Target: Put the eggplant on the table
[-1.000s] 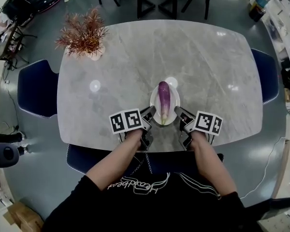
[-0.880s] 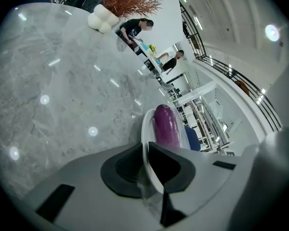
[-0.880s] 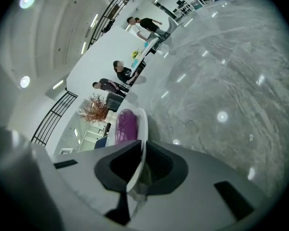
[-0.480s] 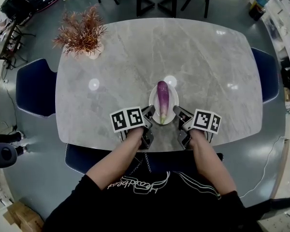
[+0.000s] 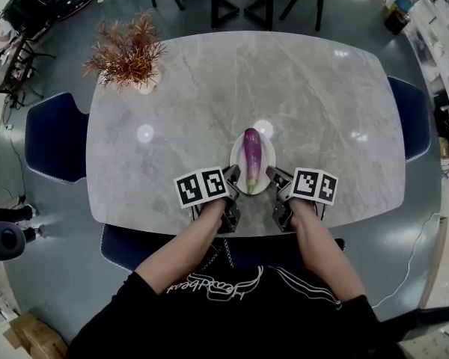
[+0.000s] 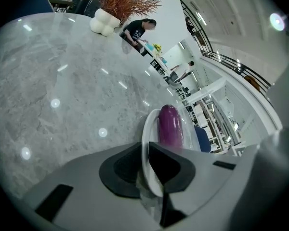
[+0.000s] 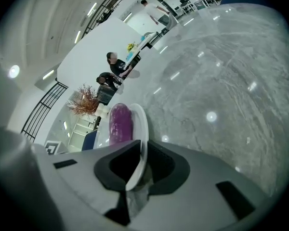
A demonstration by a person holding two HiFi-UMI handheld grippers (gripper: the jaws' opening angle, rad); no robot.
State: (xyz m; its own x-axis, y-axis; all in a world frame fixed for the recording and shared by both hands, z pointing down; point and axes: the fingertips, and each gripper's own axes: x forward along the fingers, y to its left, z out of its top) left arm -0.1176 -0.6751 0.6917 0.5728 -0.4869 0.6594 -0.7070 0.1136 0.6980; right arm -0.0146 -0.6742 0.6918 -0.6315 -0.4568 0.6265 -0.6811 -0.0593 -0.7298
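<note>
A purple eggplant (image 5: 252, 155) lies lengthwise on a small white plate (image 5: 236, 158) near the front edge of the grey marble table (image 5: 322, 88). My left gripper (image 5: 232, 175) is shut on the plate's left rim. In the left gripper view the rim (image 6: 149, 129) runs between the jaws with the eggplant (image 6: 170, 124) beyond. My right gripper (image 5: 273, 175) holds the right rim. Its jaws are opening, but the rim (image 7: 140, 124) still sits pinched between them, the eggplant (image 7: 119, 124) to its left. I cannot tell whether the plate rests on the table.
A reddish dried plant in a white vase (image 5: 127, 54) stands at the table's far left corner. Blue chairs sit at the left (image 5: 52, 137), right (image 5: 411, 118) and front (image 5: 135, 245) sides. People stand far off in the room (image 7: 116, 64).
Both grippers have turned slightly, bringing their marker cubes a little closer together. The plate and eggplant have barely shifted.
</note>
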